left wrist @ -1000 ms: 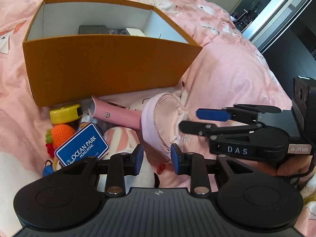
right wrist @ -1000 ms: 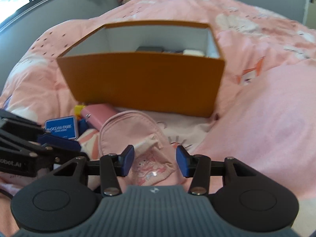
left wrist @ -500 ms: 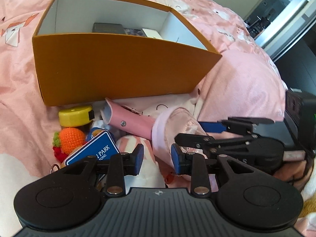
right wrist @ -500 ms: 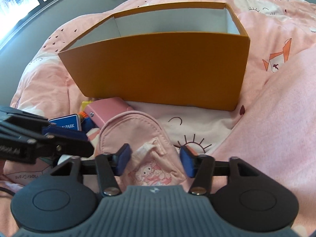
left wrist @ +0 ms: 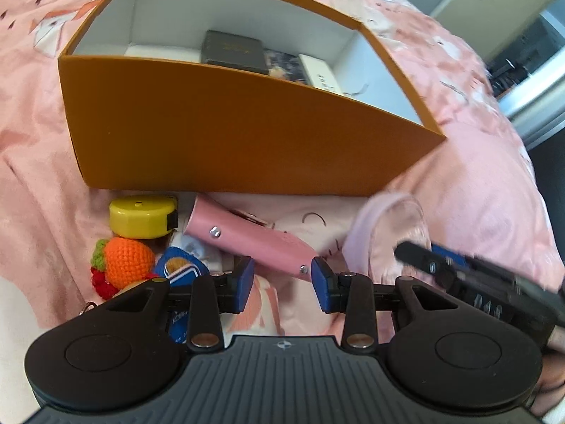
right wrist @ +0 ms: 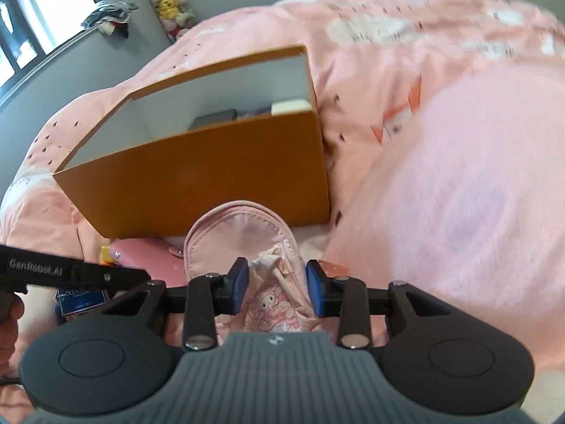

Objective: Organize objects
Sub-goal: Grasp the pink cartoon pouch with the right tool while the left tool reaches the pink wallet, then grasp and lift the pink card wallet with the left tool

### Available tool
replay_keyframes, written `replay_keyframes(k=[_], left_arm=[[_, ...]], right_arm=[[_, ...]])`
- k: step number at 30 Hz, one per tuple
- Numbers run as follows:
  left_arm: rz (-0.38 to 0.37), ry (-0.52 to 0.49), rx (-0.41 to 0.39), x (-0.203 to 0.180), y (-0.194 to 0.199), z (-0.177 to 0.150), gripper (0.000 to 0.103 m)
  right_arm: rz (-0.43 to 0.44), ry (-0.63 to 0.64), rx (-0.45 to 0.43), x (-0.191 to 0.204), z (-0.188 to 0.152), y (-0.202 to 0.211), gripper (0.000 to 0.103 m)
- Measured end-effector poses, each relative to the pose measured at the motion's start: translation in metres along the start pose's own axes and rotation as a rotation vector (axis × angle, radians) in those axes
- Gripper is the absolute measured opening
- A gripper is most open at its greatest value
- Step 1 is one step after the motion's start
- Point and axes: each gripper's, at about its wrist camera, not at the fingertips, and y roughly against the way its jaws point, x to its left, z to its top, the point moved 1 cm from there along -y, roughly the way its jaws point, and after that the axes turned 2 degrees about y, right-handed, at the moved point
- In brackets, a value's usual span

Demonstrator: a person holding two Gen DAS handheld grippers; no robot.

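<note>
The pink pouch (right wrist: 243,236) with a cartoon print stands in front of the orange box (right wrist: 197,180). My right gripper (right wrist: 277,289) is closing, and its pads press the pouch's printed end between them. In the left wrist view the pouch (left wrist: 385,226) and the right gripper (left wrist: 452,268) are blurred at the right. My left gripper (left wrist: 282,284) is opening above the bedding. The near end of a pink tube-shaped case (left wrist: 247,243) lies just beyond its right pad, not gripped. The orange box (left wrist: 229,134) holds a dark flat box (left wrist: 233,51) and a white one (left wrist: 319,74).
A yellow tape measure (left wrist: 141,217), a crocheted orange fruit (left wrist: 129,263) and a blue tag (left wrist: 180,275) lie left of the pink case. A soft pink mound (right wrist: 459,194) of bedding rises right of the box. Plush toys (right wrist: 169,3) sit by the window.
The right gripper's jaws have narrowed onto the pouch, which now stands up against the box front. The left gripper's jaws have widened, and it has moved closer to the pink case and the box.
</note>
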Motion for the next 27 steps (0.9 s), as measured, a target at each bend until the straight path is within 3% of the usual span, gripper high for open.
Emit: replay_keyframes(k=[3,7,10,20,27], left_arm=[[0.003,0.111,0.011,0.008,-0.009,0.005,0.047],[-0.026,0.313,0.003,0.025,-0.011,0.009,0.044],[-0.034,0.394,0.007,0.03,-0.012,0.009,0.044],[0.0,0.449,-0.01,0.025,-0.026,0.013,0.045],[-0.036,0.386,-0.017,0.023,-0.02,0.005,0.039]], right_arm=[[0.0,0.01,-0.001,-0.002,0.0,-0.003,0.038],[0.006,0.004,-0.001,-0.003,0.0,-0.007,0.039],[0.013,-0.003,0.001,-0.005,-0.002,-0.01,0.039],[0.013,0.015,0.002,-0.004,-0.003,-0.012,0.039],[0.003,0.021,-0.002,-0.001,-0.004,-0.008,0.039]])
